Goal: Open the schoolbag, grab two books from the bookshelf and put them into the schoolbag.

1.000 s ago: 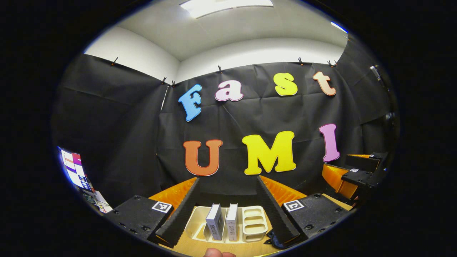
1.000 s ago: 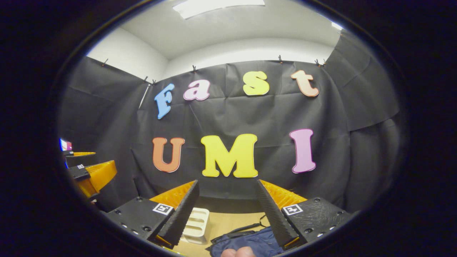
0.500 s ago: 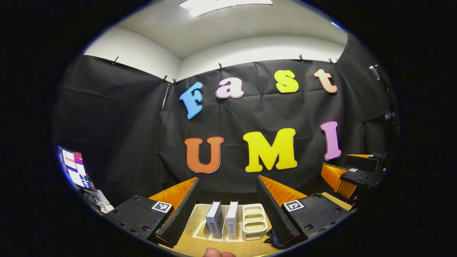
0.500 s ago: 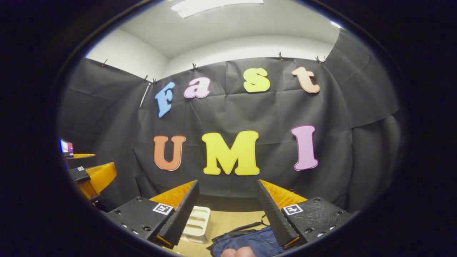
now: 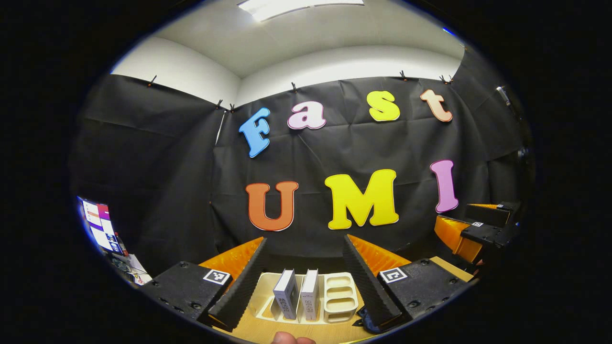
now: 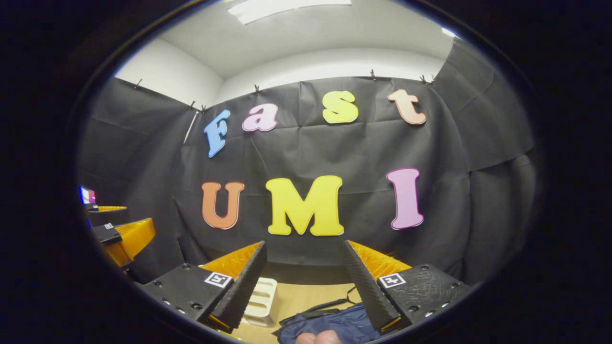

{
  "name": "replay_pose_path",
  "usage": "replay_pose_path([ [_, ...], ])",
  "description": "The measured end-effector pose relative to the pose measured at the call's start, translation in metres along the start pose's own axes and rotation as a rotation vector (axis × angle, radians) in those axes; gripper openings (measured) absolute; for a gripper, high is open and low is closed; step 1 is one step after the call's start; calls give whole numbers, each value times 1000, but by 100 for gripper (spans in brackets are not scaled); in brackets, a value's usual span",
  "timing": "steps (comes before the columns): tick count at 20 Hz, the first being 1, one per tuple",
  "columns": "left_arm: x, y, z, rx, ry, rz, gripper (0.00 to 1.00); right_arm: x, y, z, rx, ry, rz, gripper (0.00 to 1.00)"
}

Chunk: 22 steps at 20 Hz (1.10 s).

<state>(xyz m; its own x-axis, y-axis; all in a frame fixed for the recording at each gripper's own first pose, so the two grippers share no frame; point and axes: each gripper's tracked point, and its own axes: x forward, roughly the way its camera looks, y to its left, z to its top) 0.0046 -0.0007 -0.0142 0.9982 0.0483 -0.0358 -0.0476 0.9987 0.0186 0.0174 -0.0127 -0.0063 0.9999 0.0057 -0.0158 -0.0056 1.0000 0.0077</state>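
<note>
Two pale books (image 5: pixel 297 300) stand upright side by side in a cream slotted bookshelf (image 5: pixel 340 297) on the wooden table. My left gripper (image 5: pixel 304 242) hovers open above and in front of them, nothing between its fingers. A dark blue schoolbag (image 6: pixel 330 323) lies low on the table in the right gripper view, its black strap trailing behind. My right gripper (image 6: pixel 304 244) hangs open above the bag, holding nothing. The bookshelf (image 6: pixel 260 300) also appears left of the bag. Each gripper appears at the other view's edge: the right gripper (image 5: pixel 478 227), the left gripper (image 6: pixel 117 229).
A lit screen (image 5: pixel 98 224) and some papers (image 5: pixel 131 267) sit at the far left. The black cloth wall rises close behind the table (image 6: pixel 306 294). A fingertip (image 5: pixel 291 339) of the holding hand shows at the bottom of each view.
Both views have tilted down very slightly, so the bookshelf and bag show a little more. Both grippers stay open and nothing has been touched.
</note>
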Motion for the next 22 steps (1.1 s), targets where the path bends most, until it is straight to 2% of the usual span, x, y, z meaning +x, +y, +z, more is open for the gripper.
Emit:
replay_pose_path([
  [7,6,-14,6,-11,-36,-49,97,-14,-16,7,-20,-30,-52,95],
  [13,14,-21,-9,-35,-6,-86,97,-22,-37,-7,-36,7,-117,95],
  [18,17,-10,-19,-43,11,-83,97,-30,-32,-37,-68,88,-117,95],
  [22,15,7,-26,-62,20,-66,97,-37,-16,-83,-98,189,-85,95],
])
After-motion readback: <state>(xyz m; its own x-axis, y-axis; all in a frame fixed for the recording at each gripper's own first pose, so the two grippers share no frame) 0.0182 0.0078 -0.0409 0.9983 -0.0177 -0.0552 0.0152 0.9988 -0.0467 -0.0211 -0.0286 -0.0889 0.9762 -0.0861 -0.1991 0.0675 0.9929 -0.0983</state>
